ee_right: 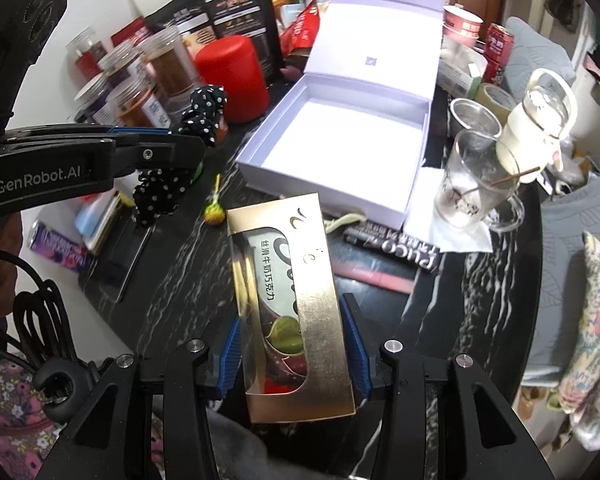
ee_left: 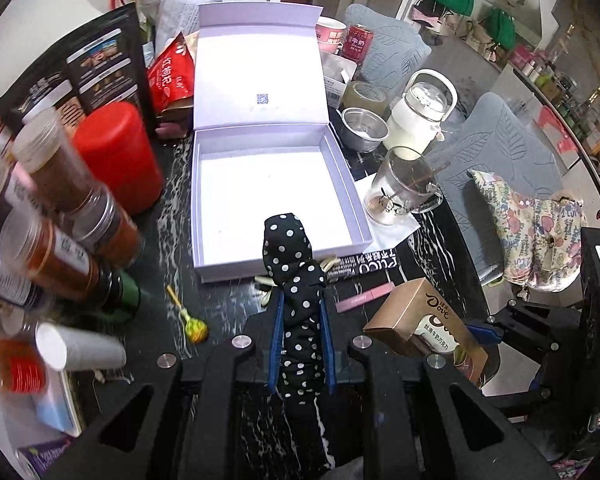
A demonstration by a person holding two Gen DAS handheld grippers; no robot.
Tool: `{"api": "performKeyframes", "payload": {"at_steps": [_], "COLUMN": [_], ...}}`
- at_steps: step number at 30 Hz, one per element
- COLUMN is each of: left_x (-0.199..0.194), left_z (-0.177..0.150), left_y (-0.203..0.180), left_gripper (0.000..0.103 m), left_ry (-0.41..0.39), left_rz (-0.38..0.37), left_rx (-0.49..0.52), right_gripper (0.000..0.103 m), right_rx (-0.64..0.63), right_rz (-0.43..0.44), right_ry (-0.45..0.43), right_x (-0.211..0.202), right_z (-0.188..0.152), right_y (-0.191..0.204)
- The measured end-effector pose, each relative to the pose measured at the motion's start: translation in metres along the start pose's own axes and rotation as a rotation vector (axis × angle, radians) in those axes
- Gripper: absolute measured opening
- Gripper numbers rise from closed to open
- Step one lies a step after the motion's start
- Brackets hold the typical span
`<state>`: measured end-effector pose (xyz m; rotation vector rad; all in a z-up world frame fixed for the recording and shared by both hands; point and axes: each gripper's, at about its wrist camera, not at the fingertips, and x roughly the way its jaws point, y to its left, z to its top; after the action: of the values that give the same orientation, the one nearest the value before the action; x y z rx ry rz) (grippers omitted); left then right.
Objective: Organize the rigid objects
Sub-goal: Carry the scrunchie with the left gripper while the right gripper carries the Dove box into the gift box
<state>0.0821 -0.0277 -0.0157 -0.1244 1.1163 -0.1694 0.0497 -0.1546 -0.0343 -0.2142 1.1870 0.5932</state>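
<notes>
- Nearest us, our left tool (ee_left: 302,344) is clamped tight on a black polka-dot fabric piece (ee_left: 296,280), which stands up between its blue pads.
- Our right tool (ee_right: 294,354) grips a gold Dove chocolate box (ee_right: 300,312) by its long sides, raised above the dark marbled desk (ee_right: 172,264).
- In the left wrist view, that chocolate box sits at four o'clock from the fabric.
- On the desk just beyond lie a lollipop (ee_left: 192,322) at eight o'clock and a pink stick (ee_left: 366,298) at three o'clock.
- Farther, at twelve o'clock, we see an open white box (ee_left: 276,196), empty, its lid standing up behind.
- At ten o'clock stand spice jars (ee_left: 60,216) and a red canister (ee_left: 118,156); at two o'clock, a glass mug (ee_left: 402,188).
</notes>
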Motion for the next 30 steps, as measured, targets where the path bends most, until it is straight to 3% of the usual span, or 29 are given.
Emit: {"api": "performKeyframes", "payload": {"at_steps": [15,23,30], "left_x": [0.051,0.079,0.106], "left_z": [0.051,0.079,0.097], "left_y": [0.03,0.059,0.072], "left_gripper": [0.017,0.017,0.017], "left_ry": [0.053,0.042,0.045], "left_rz": [-0.002,0.007,-0.004], "left_rx": [-0.033,-0.088,-0.076], "right_gripper": [0.045,0.045,0.045], "right_rx": [-0.002,-0.005,0.034], "right_rz": [-0.005,-0.013,-0.039], "right_ry": [0.036,0.037,0.017], "right_x": [0.039,0.065,0.091], "right_z": [0.064,0.101,0.133], "right_y": [-0.02,-0.03,-0.052]}}
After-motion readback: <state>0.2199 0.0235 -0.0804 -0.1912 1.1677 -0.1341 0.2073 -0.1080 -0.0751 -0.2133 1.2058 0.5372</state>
